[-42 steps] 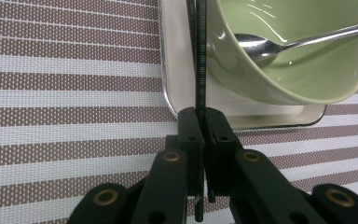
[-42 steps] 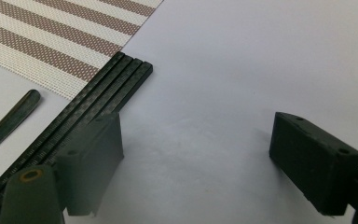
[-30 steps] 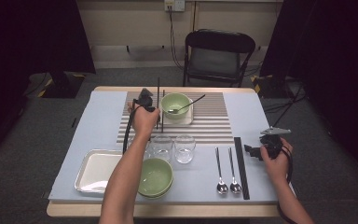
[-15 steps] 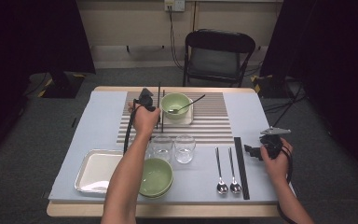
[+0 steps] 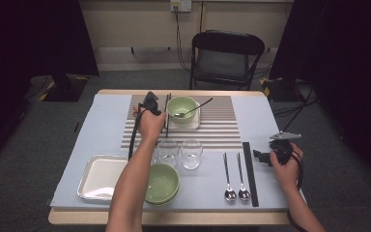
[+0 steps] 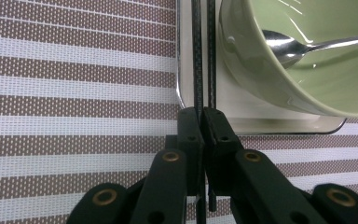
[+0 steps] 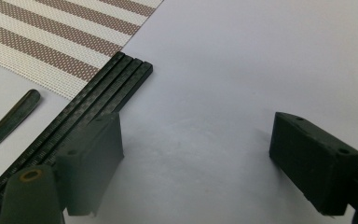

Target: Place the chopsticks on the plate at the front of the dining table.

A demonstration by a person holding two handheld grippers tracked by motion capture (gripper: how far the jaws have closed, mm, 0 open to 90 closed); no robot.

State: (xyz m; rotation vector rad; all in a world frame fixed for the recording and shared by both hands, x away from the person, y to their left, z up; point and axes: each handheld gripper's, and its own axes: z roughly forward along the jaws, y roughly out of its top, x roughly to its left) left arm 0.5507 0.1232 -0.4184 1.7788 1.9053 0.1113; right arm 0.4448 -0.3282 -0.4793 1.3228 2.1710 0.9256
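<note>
Black chopsticks (image 6: 203, 56) unmoved in left gripper (image 6: 200, 122)

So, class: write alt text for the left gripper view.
The left gripper has its jaws shut on a pair of black chopsticks above a striped placemat. Beside them, a green bowl holding a spoon sits on a small tray.

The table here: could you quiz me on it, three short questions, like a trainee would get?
1. True or false: the left gripper is shut on the chopsticks.
2. What lies in the far bowl? A fork, B spoon, C knife.
3. How many glasses stand between the mat and the near bowl?

Key: 1 true; 2 B, the spoon; 3 two, one glass beside the other glass.
</note>
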